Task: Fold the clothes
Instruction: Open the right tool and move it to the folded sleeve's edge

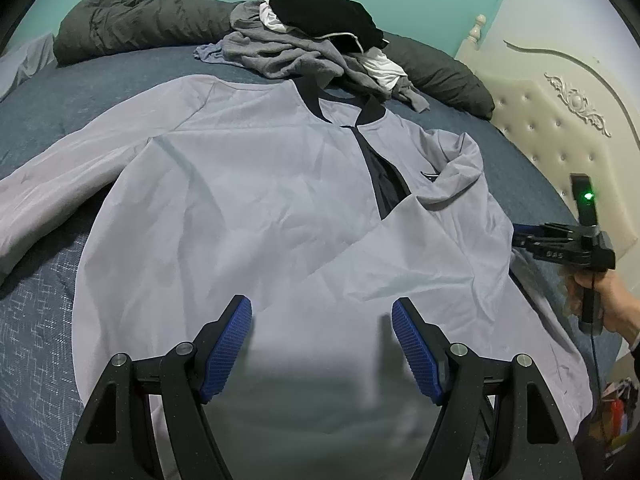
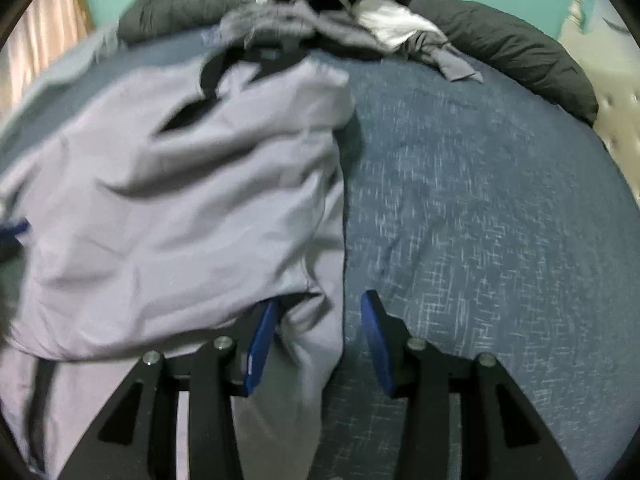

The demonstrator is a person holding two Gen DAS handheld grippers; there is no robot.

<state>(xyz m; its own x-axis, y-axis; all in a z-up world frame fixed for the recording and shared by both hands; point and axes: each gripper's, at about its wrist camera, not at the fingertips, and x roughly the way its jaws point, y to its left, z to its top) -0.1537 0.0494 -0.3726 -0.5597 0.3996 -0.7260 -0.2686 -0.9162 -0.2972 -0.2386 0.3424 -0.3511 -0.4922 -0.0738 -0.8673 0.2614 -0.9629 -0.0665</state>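
Presently, the pale lilac-grey thin jacket with dark collar and zip (image 1: 248,200) lies front-up and mostly spread on the blue flecked bedcover (image 1: 36,344). One sleeve is extended flat; the other is bunched near the shoulder. No fold appears completed, and a heap of grey, black and white garments (image 1: 316,40) awaits at the far edge.

Left gripper (image 1: 322,344): jaws wide apart over the hem, grasping nothing.

Right gripper (image 2: 318,344): jaws parted, with a strip of jacket edge hanging between them; the pads do not appear to press it.

The right-wrist view is blurred. Jacket's near hem is cut off in both views.
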